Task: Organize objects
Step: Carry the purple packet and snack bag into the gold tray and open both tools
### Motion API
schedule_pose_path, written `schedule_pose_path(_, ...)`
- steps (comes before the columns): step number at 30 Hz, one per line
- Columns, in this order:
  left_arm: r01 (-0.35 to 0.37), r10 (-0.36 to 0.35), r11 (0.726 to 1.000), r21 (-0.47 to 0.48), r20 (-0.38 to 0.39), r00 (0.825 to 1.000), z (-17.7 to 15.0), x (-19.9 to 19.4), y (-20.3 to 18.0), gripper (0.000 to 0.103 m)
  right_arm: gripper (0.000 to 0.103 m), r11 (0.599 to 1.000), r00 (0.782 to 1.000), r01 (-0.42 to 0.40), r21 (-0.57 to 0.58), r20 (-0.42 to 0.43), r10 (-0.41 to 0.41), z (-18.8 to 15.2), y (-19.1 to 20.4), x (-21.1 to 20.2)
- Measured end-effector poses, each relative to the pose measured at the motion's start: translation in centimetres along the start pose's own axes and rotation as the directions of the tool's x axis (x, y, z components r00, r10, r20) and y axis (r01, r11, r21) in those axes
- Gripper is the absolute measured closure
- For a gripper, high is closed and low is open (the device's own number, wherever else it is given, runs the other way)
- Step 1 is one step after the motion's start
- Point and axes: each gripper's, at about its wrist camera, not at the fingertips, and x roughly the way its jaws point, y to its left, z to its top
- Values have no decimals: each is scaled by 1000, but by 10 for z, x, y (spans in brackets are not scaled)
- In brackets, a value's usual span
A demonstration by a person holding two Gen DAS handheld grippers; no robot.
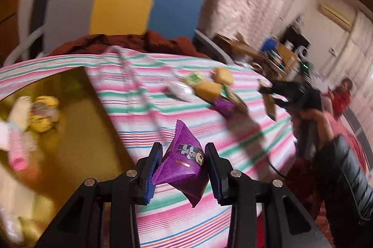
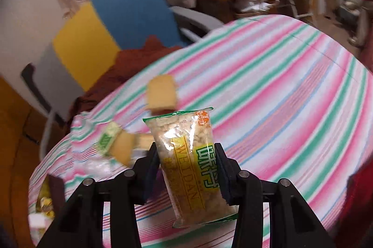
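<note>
While the left claw [image 1: 183, 156] pinches a purple snack packet [image 1: 184, 168] above the striped worktop [image 1: 191, 220], the right claw [image 2: 186, 154] is clamped on a clear "WEIDAN" rice-snack bag [image 2: 191, 168], held upright off the cloth. A gold tray [image 1: 79, 131] at the left holds several wrapped sweets [image 1: 44, 112]. More wrapped snacks [image 1: 207, 89] lie loose farther along the cloth, blurred.
</note>
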Motion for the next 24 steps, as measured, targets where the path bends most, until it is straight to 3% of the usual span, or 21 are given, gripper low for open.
schedule_pose_path(6,-108,112,990,-96,37,993,-5,-22,57,65,58,982,988,-157,-101,-16,156,-21,61,-24)
schedule_pose_path(9,-163,169,977,-136,35,985,-12,-28,81,65,58,952,970,-244,-185,-50,239,-36,106,-36)
schedule_pose_path(17,-257,259,948,-190,-16,966,-42,-38,121,64,58,813,879,-472,-340,-256,403,-114,229,-28)
schedule_pose_path(21,-280,282,938,-205,-17,959,-54,-46,128,55,57,752,844,-526,-398,-352,404,-156,277,-16)
schedule_pose_path(24,-295,299,932,-212,-14,954,-59,-53,131,52,49,713,828,-549,-435,-394,398,-181,302,-8)
